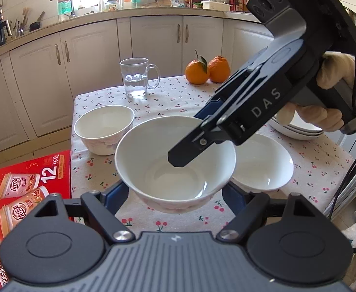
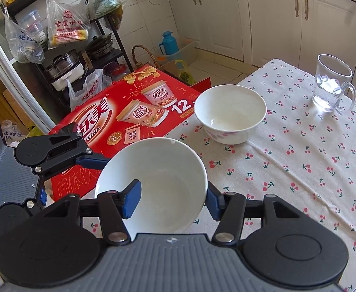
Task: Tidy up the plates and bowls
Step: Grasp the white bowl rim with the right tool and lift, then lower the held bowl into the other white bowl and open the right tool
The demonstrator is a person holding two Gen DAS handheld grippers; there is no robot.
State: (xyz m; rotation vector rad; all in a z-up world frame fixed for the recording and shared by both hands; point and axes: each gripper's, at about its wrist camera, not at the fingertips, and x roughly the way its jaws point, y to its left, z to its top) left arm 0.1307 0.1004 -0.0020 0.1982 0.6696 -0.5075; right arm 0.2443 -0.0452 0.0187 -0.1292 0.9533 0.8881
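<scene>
A white bowl (image 1: 175,163) with pink flowers is held above the cherry-print table (image 1: 173,97). My right gripper (image 1: 185,141) is shut on its rim, one finger inside and one outside; the right wrist view shows the bowl (image 2: 153,185) tilted between its blue pads. My left gripper (image 1: 175,194) is open, its fingers either side of the bowl's base, apart from it. A second flowered bowl (image 1: 104,129) (image 2: 230,113) stands on the table at the left. A shallow white bowl (image 1: 263,165) sits behind the held one. Stacked plates (image 1: 299,129) lie at the right.
A glass mug (image 1: 135,76) (image 2: 331,85) with water stands at the back of the table, two oranges (image 1: 207,69) further right. A red gift box (image 1: 19,189) (image 2: 129,114) stands beside the table's left edge. Cabinets and a cluttered shelf rack (image 2: 63,36) surround.
</scene>
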